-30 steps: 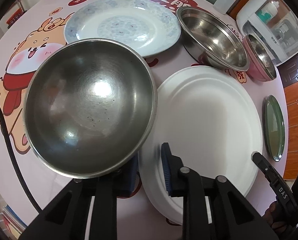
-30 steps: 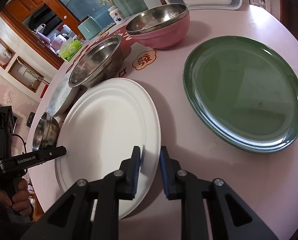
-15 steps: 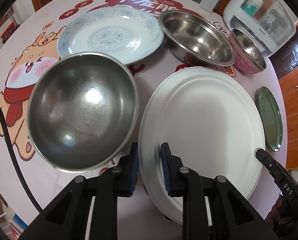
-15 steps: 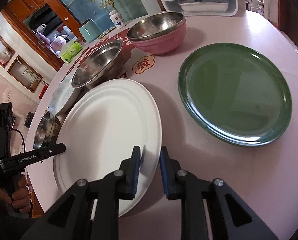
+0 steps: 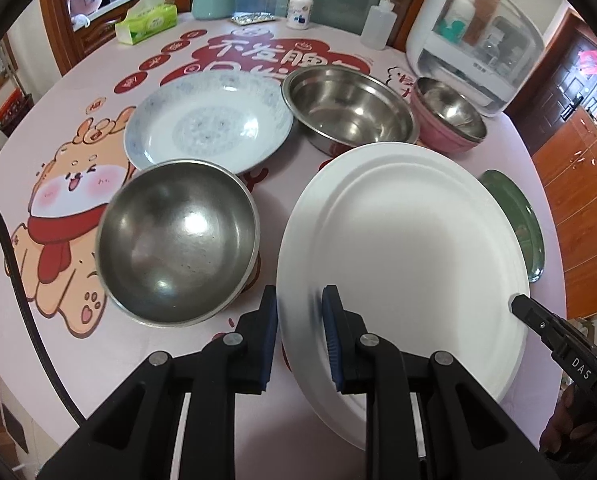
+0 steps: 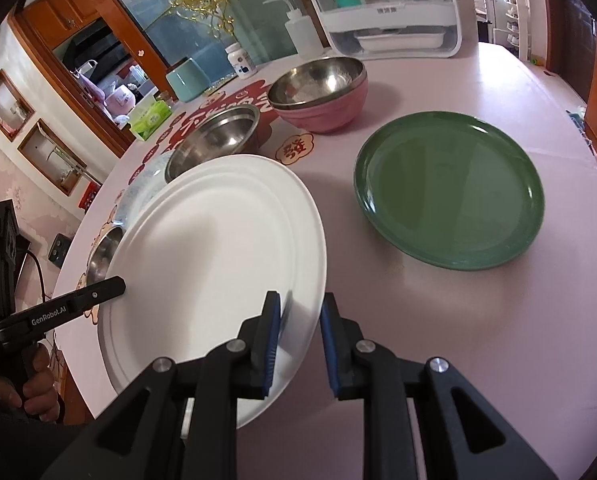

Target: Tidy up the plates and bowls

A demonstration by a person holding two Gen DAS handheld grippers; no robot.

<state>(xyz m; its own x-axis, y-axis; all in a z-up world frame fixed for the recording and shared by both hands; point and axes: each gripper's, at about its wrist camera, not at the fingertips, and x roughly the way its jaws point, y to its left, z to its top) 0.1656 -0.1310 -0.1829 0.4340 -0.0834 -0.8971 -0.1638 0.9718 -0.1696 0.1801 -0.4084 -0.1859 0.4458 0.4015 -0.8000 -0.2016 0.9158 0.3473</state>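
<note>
I am in a home dining room: the round surface wears a cartoon-printed cloth, a tissue box and a pill bottle sit at its far edge, a countertop dish cabinet stands beside them, and wooden cabinets line the walls.

A large white plate is tilted, raised off the bench. Left of it sits a steel bowl; behind lie a blue-patterned plate, a second steel bowl and a pink bowl. A green plate lies flat to its right.
</note>
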